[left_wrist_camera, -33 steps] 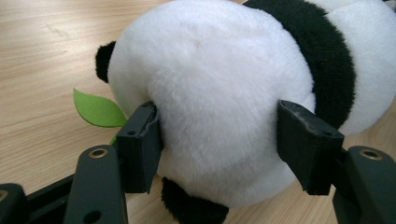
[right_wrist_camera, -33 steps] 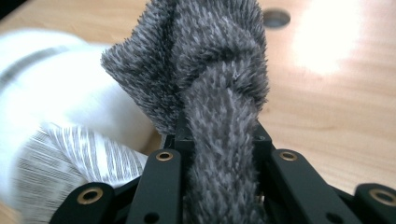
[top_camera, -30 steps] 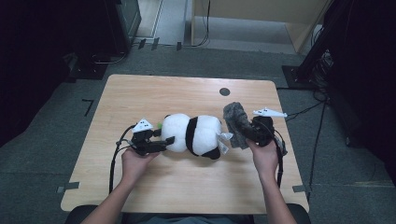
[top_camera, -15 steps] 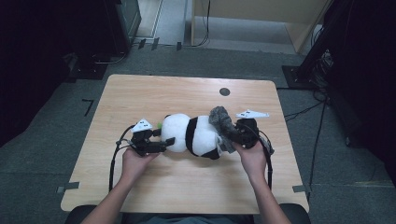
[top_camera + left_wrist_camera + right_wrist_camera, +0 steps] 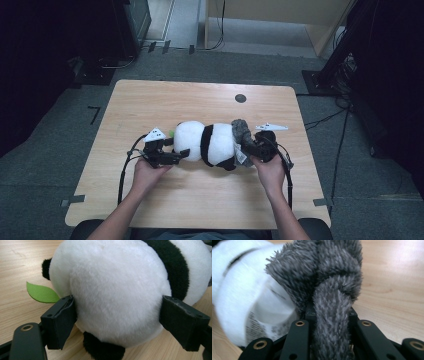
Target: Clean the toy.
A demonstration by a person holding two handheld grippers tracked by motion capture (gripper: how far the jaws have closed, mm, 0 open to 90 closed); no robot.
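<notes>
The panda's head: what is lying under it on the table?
A green leaf pokes out from beneath the panda, flat on the wooden table. A black ear presses the wood below. How far the leaf runs underneath is hidden.

Your right gripper (image 5: 252, 146), clamped on the shaggy grey plush piece (image 5: 241, 131), comes down and in from the right until the grey plush lies against the black-and-white plush panda (image 5: 207, 144). Your left gripper (image 5: 176, 156) has just been opening its jaws around the panda's white head.
</notes>
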